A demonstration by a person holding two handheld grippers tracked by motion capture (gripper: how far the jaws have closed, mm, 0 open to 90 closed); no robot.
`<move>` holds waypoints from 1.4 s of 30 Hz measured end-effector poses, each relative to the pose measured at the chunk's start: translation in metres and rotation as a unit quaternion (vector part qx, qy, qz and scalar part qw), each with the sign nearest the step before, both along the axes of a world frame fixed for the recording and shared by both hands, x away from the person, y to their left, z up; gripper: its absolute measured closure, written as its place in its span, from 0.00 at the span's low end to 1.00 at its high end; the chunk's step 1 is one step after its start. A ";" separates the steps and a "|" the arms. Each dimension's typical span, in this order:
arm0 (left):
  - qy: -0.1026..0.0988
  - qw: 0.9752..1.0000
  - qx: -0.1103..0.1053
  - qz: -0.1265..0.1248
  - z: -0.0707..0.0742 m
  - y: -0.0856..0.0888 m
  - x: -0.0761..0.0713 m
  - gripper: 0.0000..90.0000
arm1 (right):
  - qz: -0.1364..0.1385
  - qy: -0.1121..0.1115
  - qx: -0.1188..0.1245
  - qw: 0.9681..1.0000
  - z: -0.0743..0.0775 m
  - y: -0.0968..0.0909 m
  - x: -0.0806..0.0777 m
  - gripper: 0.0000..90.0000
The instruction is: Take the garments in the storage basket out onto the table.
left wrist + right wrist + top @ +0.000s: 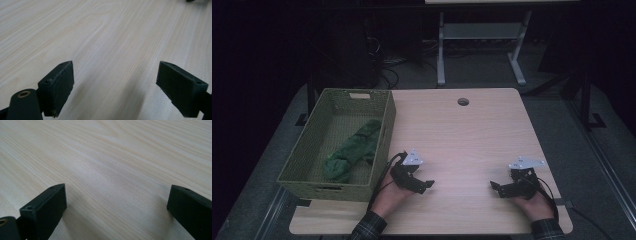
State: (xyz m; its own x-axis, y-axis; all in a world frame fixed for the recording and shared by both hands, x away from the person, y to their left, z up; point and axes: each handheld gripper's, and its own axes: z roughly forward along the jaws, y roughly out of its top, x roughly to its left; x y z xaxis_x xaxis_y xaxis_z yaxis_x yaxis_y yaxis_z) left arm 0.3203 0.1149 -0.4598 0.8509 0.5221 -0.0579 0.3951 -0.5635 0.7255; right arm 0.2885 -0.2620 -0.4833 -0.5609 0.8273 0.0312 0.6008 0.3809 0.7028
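Observation:
A green cloth (353, 148) lies crumpled inside the woven green basket (385, 132) at the table's left. My left gripper (428, 185) rests low over the wood near the front, just right of the basket, open with nothing between its jaws (115, 85). My right gripper (493, 187) sits near the front right, pointing left toward the other one, also open over bare wood (116, 205). A hand holds each gripper from below.
The light wooden table (462, 145) has a round cable hole (463, 102) at its far middle. Beyond the table stand a white desk frame (482, 37) and dark floor with cables. The basket overhangs the table's left edge.

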 end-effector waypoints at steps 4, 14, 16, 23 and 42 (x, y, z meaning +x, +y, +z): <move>0.011 1.000 -0.004 0.002 0.003 0.000 0.000 0.16 | 0.000 0.000 0.000 1.000 0.000 0.000 0.000 0.02; 0.010 1.000 -0.010 0.004 0.020 0.002 0.001 0.16 | 0.000 0.000 0.000 1.000 0.000 0.000 0.000 0.02; 0.010 1.000 -0.002 0.002 0.022 0.001 0.001 0.16 | 0.000 0.000 0.000 1.000 0.000 0.000 0.000 0.02; 0.005 1.000 -0.008 0.004 0.030 0.001 0.001 0.16 | 0.000 0.000 0.000 1.000 0.000 0.000 0.000 0.02; -0.009 1.000 0.007 -0.008 0.057 -0.002 -0.001 0.16 | 0.000 0.000 0.000 1.000 0.000 0.000 0.000 0.02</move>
State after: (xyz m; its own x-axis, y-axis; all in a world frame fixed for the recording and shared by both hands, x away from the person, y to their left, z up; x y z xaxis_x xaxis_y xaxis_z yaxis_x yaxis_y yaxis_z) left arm 0.3197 0.1132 -0.4026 0.8596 0.5098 -0.0354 0.3738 -0.5800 0.7238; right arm 0.2885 -0.2620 -0.4833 -0.5607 0.8275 0.0310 0.6006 0.3806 0.7031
